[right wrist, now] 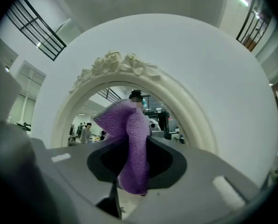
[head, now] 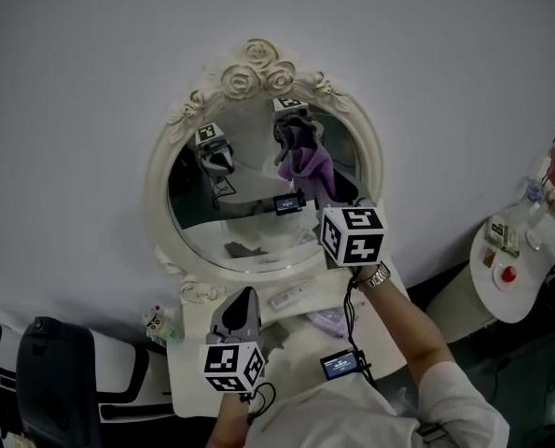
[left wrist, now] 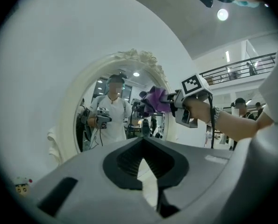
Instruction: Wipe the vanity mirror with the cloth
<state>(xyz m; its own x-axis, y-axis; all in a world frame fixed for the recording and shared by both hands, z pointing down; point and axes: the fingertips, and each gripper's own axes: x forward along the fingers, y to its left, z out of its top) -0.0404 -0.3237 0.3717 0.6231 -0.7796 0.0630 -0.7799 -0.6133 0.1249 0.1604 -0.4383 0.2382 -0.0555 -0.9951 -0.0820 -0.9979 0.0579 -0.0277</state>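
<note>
Head view: the right gripper point(head: 322, 187) holds the purple cloth point(head: 312, 166) on the mirror point(head: 244, 236), at its upper right. The left gripper point(head: 243, 299) hangs over the table point(head: 300, 343).

Left gripper view: its 2 fingers point(left wrist: 124, 164) are closed and empty.

Right gripper view: the fingers are clenched on the cloth's bunched middle. It looks soft, light and limp, so a mid-fold grip suits it. The glass is probably fragile.

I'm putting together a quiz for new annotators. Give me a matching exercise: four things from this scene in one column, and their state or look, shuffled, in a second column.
Things:
1. purple cloth
2. left tool
3. right tool
4. mirror frame

States:
A. shut, holding nothing
B. white, with moulded roses on top
C. pinched between two jaws
D. shut on the cloth

Pairs: 1-C, 2-A, 3-D, 4-B
</note>
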